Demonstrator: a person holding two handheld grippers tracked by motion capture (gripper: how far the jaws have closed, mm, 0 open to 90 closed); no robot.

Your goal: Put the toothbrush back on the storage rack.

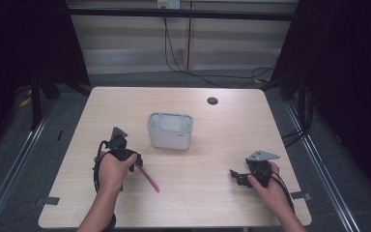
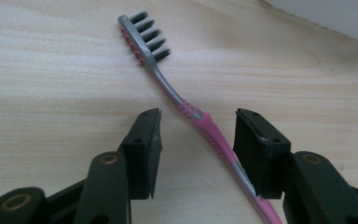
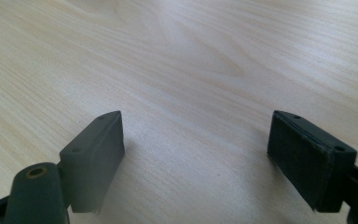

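Two hand-held grippers over a pale wooden table (image 1: 212,188) — a pink toothbrush lies flat between the jaws of the left one.

The left gripper (image 2: 196,140) has its jaws parted on either side of the toothbrush (image 2: 204,125) handle, not closed on it; the dark bristled head points away from it. The right gripper (image 3: 196,149) sits near the table's right edge with jaws spread wide over bare wood, holding nothing. A grey-white holder (image 1: 170,131) stands mid-table, farther off — just beyond the left gripper.
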